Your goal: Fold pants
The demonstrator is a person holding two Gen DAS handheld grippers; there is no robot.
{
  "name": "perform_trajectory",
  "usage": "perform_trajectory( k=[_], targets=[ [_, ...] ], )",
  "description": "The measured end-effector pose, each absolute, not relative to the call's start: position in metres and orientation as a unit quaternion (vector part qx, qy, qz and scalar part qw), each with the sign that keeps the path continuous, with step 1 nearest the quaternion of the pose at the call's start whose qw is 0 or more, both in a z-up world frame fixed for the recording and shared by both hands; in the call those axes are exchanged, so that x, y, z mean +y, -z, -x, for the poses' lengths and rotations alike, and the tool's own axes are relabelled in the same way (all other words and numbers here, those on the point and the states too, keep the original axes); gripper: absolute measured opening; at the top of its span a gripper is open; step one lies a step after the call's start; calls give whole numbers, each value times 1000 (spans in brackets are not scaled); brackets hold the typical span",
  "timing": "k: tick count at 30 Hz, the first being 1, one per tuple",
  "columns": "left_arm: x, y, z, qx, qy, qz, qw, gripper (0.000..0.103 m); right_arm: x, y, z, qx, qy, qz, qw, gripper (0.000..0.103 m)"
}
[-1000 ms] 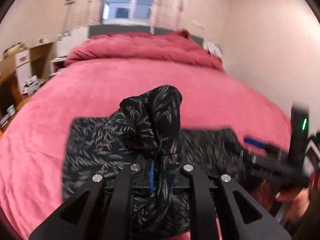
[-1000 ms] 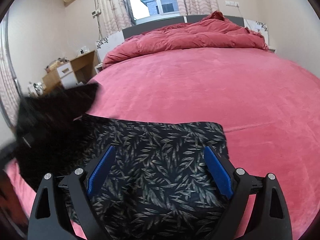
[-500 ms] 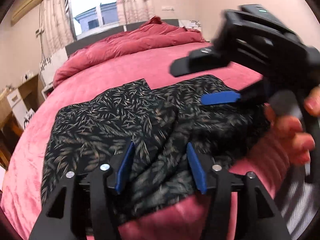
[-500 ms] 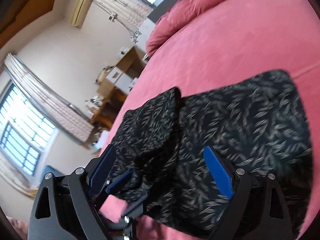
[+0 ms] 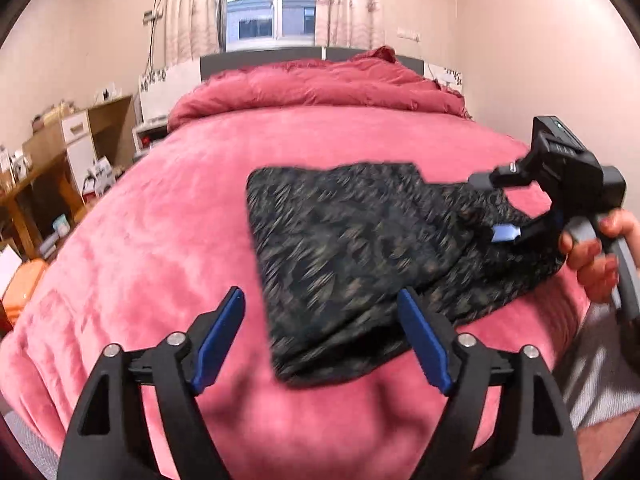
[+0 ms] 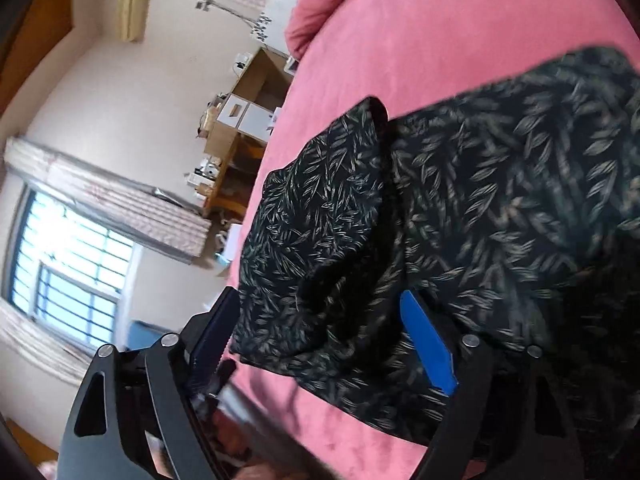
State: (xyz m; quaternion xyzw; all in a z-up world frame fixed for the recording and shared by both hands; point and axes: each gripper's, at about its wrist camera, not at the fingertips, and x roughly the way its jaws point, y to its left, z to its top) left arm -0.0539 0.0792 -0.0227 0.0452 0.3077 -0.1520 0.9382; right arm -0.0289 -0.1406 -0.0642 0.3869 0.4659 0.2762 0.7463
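Observation:
The black leaf-print pants lie folded on the pink bed cover. My left gripper hangs in front of their near left corner. Its jaws are opening and the blue pads press on nothing. A hand at the right holds my right gripper, rolled onto its side over the pants' right end. In the right wrist view a raised fold of the pants sits between the right gripper fingers. Those jaws are closing, with the pads still wide apart.
A bunched red duvet lies at the head of the bed under the window. A wooden desk and shelves with small items stand along the left side. An orange object sits low by the bed's left edge.
My left gripper let go of the bunched pants, opened and drew back to the left; the cloth now lies flat. My right gripper rolled onto its side and came down at the fold.

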Motion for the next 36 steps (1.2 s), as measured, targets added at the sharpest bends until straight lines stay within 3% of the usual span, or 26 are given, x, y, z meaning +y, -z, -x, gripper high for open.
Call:
perform_trajectory(
  k=[2, 6, 11, 13, 15, 17, 19, 20, 23, 36],
  targets=[
    [86, 34, 50, 322, 151, -52, 933, 80, -135, 69, 21, 484, -256, -390, 740, 73],
    [87, 55, 40, 346, 155, -61, 923, 80, -123, 72, 12, 494, -246, -388, 738, 70],
    [81, 70, 35, 364, 148, -55, 918, 81, -105, 73, 3, 501, -228, -364, 751, 47],
    [89, 70, 26, 368, 137, -19, 920, 79, -104, 75, 1, 498, -221, -360, 757, 42],
    [97, 71, 22, 376, 141, 17, 916, 70, -105, 74, 2, 491, -217, -360, 763, 35],
    [96, 75, 24, 375, 145, 20, 915, 64, -105, 67, 4, 474, -215, -352, 778, 18],
    [85, 75, 27, 371, 154, 3, 916, 49, -112, 62, 6, 460, -218, -360, 782, 12],
    [81, 76, 26, 369, 160, 0, 915, 34, -113, 59, 4, 454, -223, -369, 780, 10],
    [67, 69, 34, 359, 148, -29, 921, 28, -120, 39, 5, 422, -237, -376, 790, 10],
    [8, 19, 59, 288, 148, -142, 935, 20, -190, -31, 48, 345, -219, -360, 838, 10]
  ],
)
